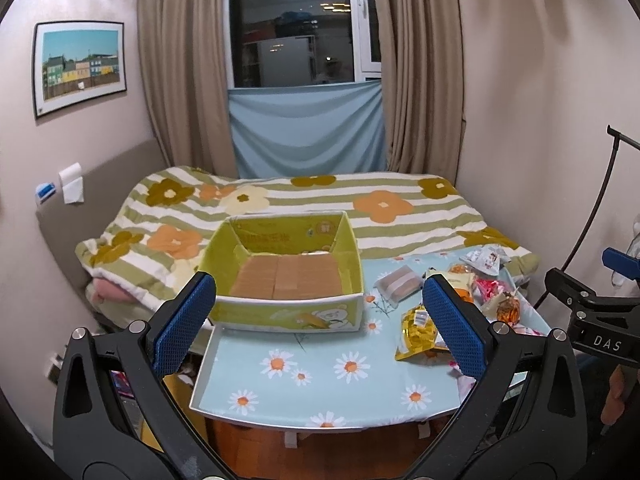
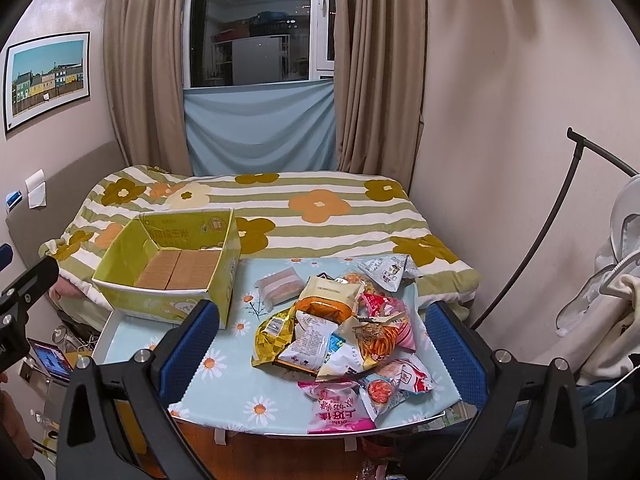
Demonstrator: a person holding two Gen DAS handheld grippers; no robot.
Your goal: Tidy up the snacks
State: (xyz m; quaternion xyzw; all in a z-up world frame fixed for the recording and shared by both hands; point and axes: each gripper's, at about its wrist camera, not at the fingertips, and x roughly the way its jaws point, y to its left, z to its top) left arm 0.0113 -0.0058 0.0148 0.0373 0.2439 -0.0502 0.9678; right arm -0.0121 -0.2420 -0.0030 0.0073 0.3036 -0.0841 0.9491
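- Hovering over a daisy-print counter, the left claw and the right claw both stood with jaws spread wide, holding nothing.
- A yellow-green cardboard box sat at the counter's ten o'clock corner, its brown bottom almost bare; something pale at its far wall was too small to identify.
- Snack packets lay heaped from the counter's centre toward four o'clock, a clear-wrapped bar just beside the pile at eleven o'clock.
- Sorting appeared barely begun: nearly every packet was left to move, judging by the heap.
- A striped flower quilt covered the bed at twelve o'clock.
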